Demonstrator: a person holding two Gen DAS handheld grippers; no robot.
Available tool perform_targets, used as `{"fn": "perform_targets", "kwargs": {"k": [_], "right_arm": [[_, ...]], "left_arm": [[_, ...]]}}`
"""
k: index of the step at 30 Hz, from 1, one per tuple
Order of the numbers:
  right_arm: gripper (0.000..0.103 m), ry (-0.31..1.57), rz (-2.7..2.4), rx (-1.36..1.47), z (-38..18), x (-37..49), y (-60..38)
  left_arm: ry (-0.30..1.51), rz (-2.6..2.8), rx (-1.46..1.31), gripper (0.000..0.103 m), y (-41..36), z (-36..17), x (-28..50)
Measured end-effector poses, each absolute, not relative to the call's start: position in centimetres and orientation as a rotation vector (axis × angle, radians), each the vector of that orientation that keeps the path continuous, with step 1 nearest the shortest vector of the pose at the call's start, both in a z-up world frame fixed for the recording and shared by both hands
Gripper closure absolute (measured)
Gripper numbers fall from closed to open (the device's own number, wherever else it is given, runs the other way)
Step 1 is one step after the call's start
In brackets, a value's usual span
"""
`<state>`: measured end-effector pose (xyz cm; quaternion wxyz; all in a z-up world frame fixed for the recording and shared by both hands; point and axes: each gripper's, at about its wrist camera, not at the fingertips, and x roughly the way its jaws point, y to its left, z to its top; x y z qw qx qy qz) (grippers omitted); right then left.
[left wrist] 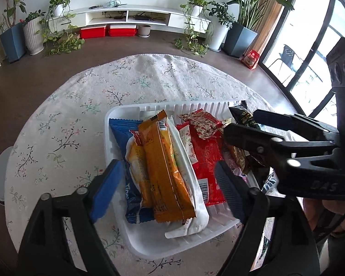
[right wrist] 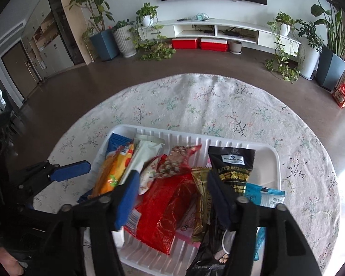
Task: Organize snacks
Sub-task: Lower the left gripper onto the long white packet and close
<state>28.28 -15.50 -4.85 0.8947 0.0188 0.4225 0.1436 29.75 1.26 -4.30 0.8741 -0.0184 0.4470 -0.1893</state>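
While both pairs of tongs hang spread and empty, left tongs (left wrist: 168, 184) and right tongs (right wrist: 172, 195), the white ribbed plastic tray (left wrist: 126, 112) sits on the floral-clothed counter (left wrist: 80, 105). Inside lie crinkly foil packets, long axes running six to twelve o'clock: an orange bar (left wrist: 165, 172), a blue pack (left wrist: 120, 133), a red wrapper (right wrist: 165, 211), and a black pouch (right wrist: 232, 168) toward three o'clock.

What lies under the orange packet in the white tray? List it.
Under the orange packet lie a blue packet and a white packet, all in the white tray. Whatever lies beneath those is covered.
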Motion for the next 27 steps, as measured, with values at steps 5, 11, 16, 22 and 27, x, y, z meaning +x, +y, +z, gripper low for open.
{"fn": "perform_targets", "kwargs": {"k": [5, 11, 16, 22, 27], "right_arm": [[0.016, 0.836, 0.292, 0.052, -3.9, 27.0, -15.9], [0.011, 0.788, 0.27, 0.122, -3.5, 23.9, -18.4], [0.01, 0.769, 0.249, 0.197, -4.4, 20.0, -21.3], [0.01, 0.787, 0.168, 0.267, -7.7, 13.8, -24.5], [0.01, 0.814, 0.123, 0.38, -10.5, 9.4, -26.7]], "left_arm": [[0.911, -0.377, -0.044, 0.003, 1.4, -3.5, 28.1], [0.842, -0.391, 0.073, 0.0, 0.1, -2.9, 24.7], [0.821, -0.451, 0.203, 0.0, -2.8, -3.5, 20.7], [0.887, -0.525, 0.293, 0.0, -6.3, -5.2, 17.1], [0.91, -0.584, 0.371, 0.001, -8.9, -6.1, 15.9]]}}
